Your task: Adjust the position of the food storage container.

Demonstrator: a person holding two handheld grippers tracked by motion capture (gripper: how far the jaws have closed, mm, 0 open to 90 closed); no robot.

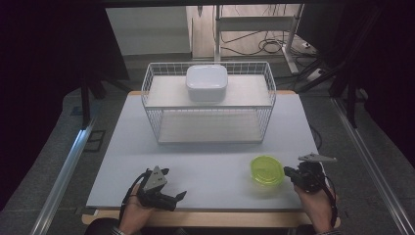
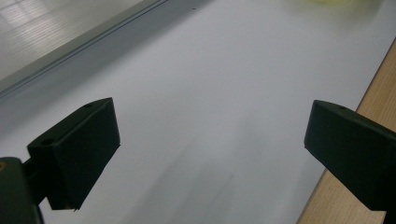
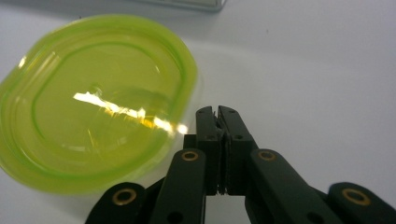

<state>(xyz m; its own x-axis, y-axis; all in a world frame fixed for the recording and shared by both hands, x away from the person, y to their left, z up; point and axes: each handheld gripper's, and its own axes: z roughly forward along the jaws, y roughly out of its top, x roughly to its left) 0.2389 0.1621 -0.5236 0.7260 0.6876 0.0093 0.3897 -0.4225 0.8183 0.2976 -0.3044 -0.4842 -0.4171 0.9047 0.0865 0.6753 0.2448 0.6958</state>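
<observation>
Right gripper (image 3: 218, 111), jaws pressed together, just beside the green lid (image 3: 95, 100) on the white table (image 3: 317, 70)

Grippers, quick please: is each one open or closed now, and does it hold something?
Left gripper: open, nothing between its jaws.
Right gripper: closed, holding nothing, beside the translucent yellow-green plastic lid.

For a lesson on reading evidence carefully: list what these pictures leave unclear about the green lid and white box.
- Green lid, right gripper view: near rim hidden behind the shut right gripper.
- Green lid, left gripper view: a blurred sliver, cut off by the top edge.
- White box, high view: contents hidden by its solid walls.
</observation>
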